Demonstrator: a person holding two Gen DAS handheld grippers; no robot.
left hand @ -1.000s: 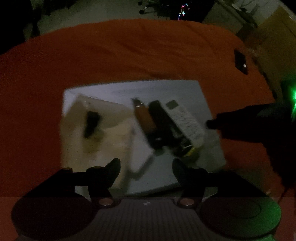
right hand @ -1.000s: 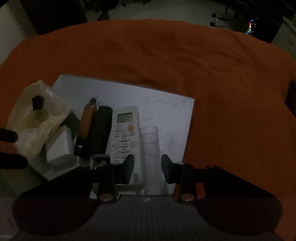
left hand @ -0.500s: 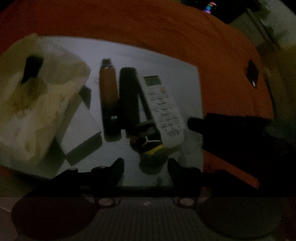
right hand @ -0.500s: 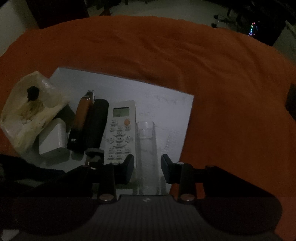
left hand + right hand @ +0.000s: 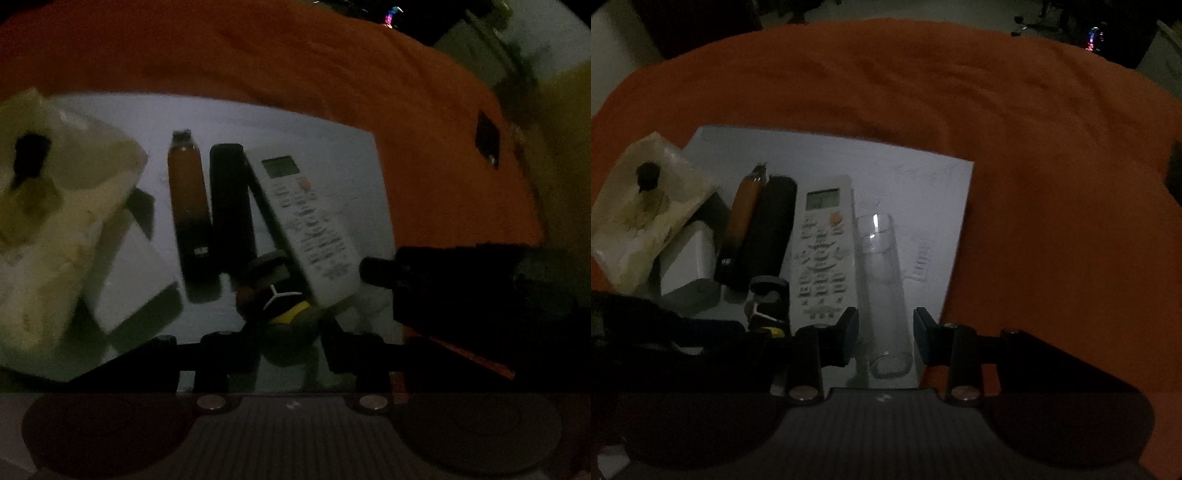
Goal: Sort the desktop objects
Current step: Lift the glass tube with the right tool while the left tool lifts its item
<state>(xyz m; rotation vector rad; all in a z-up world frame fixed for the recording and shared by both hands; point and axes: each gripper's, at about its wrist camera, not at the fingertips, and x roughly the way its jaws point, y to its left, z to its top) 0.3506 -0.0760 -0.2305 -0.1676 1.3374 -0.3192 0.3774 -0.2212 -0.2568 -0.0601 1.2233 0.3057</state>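
Between the left tongs (image 5: pixel 290 345), small dark yellow-marked object (image 5: pixel 284 310).

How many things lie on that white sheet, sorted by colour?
White: 2, remote and small box
Black: 1, cylinder
Orange-brown: 1, tube
Clear: 1, glass tube
Cream: 1, crumpled bag
Dark with yellow: 1, small gadget
Total: 7

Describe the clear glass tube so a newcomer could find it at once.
On the orange cloth lies a white sheet carrying a row of objects. The clear glass tube is the rightmost, beside the white remote. It alone is see-through.
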